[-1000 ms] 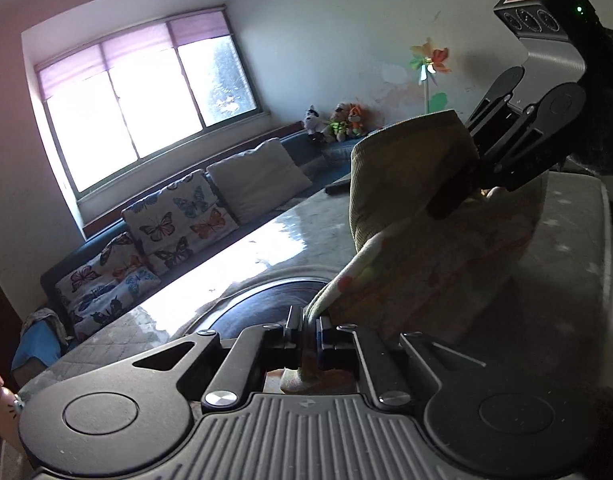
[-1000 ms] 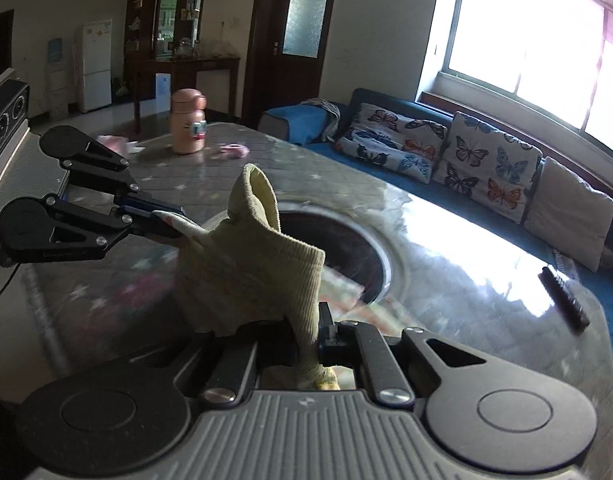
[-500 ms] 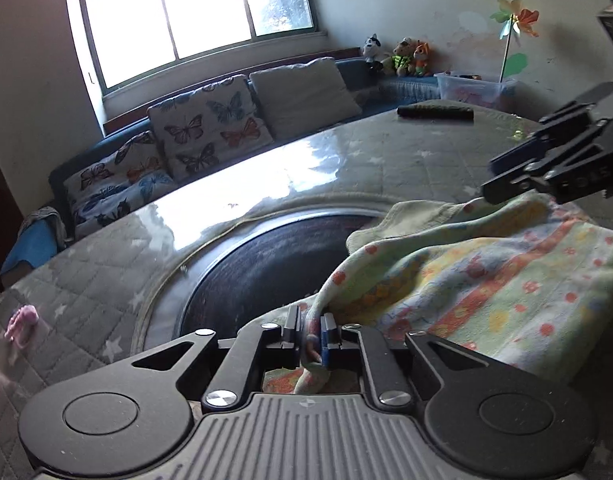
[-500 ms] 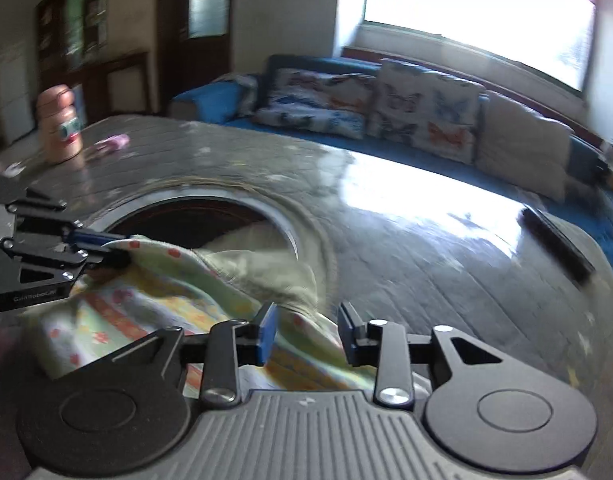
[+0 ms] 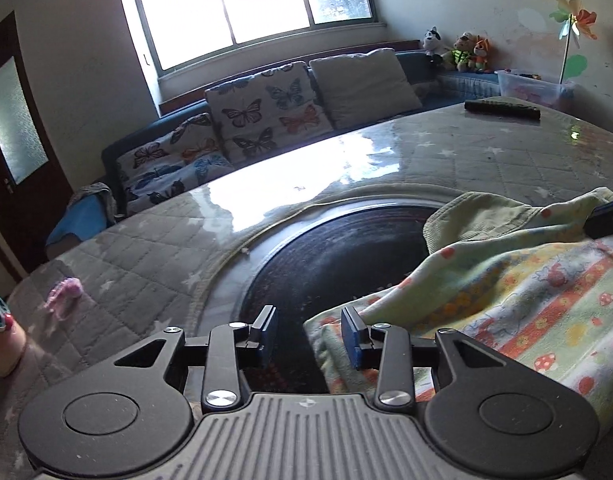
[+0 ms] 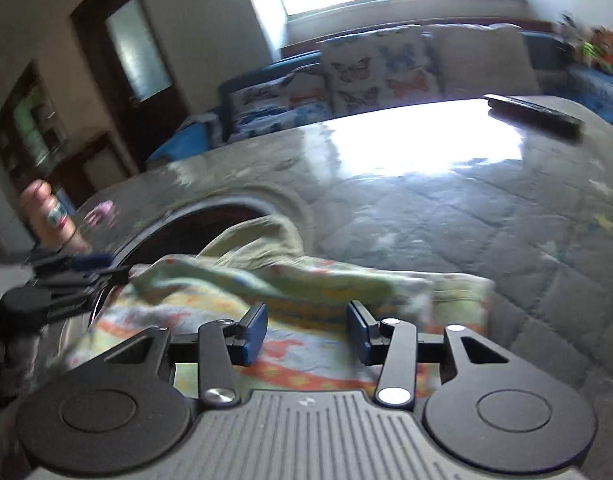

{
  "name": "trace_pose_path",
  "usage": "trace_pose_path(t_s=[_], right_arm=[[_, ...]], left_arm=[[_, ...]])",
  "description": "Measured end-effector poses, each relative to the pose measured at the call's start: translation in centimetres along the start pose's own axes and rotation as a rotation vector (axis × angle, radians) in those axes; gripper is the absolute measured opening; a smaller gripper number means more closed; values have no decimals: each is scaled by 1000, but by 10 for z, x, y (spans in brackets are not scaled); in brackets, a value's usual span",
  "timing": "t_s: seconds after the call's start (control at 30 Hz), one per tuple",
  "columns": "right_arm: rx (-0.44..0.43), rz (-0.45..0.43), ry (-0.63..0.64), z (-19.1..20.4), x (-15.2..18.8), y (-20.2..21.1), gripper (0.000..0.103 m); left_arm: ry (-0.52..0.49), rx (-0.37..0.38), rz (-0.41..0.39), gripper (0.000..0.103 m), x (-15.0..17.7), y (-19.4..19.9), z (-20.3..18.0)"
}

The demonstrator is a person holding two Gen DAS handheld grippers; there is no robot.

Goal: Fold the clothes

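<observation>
A small pale-green garment (image 5: 506, 288) with striped flower and mushroom print and a ribbed olive cuff lies flat on the grey quilted table cover (image 5: 146, 248), partly over a dark round inset (image 5: 326, 256). My left gripper (image 5: 310, 334) has its jaws opening; the garment's near corner lies loose between the pads, untouched by either. My right gripper (image 6: 306, 332) is also opening, low over the garment (image 6: 306, 280), with the cloth beneath and between its pads but not pinched. The left gripper (image 6: 106, 268) shows at the garment's left corner in the right wrist view.
A black remote (image 5: 502, 109) lies at the table's far right edge. A pink bottle (image 6: 50, 216) and a small pink item (image 5: 64, 296) sit at the left. A sofa with butterfly cushions (image 5: 262, 116) runs behind the table under the window.
Both grippers came down with the garment held up between them, laid it on the table and let go. The right jaws parted first, then the left.
</observation>
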State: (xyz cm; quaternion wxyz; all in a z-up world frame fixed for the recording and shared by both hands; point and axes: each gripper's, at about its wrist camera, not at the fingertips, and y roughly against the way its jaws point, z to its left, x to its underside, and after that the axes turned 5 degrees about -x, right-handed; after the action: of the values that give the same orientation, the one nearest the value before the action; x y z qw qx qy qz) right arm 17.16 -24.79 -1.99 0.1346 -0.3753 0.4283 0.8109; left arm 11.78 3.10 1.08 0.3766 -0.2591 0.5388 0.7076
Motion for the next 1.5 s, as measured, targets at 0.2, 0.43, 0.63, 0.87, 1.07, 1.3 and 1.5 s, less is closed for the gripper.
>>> trace_pose_path(t_s=[0.2,0.43,0.63,0.87,1.07,1.3,1.5], right_arm=[[-1,-1,81,16,-8,-4,42],[-5,90,144,41,-25,-46,36],[25,71,133,39,-33,-47,37],[19,55,275,71,-15,-21,53],[30,56,387,101,16,-5,78],[85,4,449,122,58,14,85],[83,-23,357,105,74,34,95]], left_arm=[[3,112,-40,37,-17,21,-18],[-41,246,3,38,-41,-5,-55],[-17,225,59,39,-42,-35,-59],[-32,221,-12,40,-32,3,-54],[-58,238,-41,43,-7,36,-61],[-73,209,-62,44,24,57,-71],[-2,179,-69,46,35,63,-63]])
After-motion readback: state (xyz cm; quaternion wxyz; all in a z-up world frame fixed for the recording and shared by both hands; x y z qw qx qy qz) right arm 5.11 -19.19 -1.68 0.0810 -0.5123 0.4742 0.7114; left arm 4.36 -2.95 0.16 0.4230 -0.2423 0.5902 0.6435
